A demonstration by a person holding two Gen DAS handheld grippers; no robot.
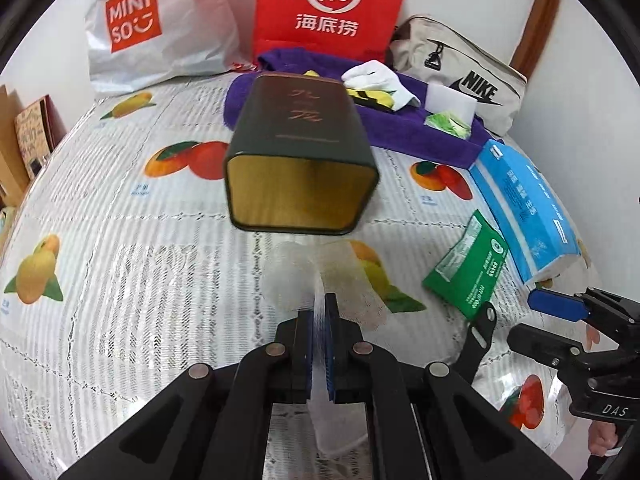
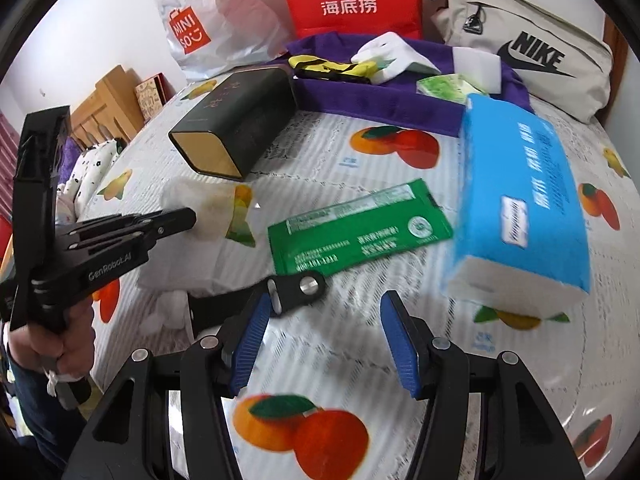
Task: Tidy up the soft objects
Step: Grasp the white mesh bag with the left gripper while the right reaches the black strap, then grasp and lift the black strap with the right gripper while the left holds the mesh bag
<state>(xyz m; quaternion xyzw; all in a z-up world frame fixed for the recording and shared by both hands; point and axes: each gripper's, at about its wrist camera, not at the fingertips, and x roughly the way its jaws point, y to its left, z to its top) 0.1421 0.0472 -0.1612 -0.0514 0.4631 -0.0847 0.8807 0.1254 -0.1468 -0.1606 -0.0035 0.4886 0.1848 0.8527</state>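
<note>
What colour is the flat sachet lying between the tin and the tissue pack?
Green sachet with white print; clearest in the right wrist view.

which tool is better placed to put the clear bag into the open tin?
Left. The left tool is shut on the clear bag, directly in front of the dark tin, whose open mouth faces it. The right tool is open and empty, over bare tablecloth near the green packet.

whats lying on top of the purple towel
On the purple towel lie a white glove, a yellow-and-black cloth, a green-patterned packet and a white block. The glove covers one end of the yellow cloth; whatever sits under these is hidden.
</note>
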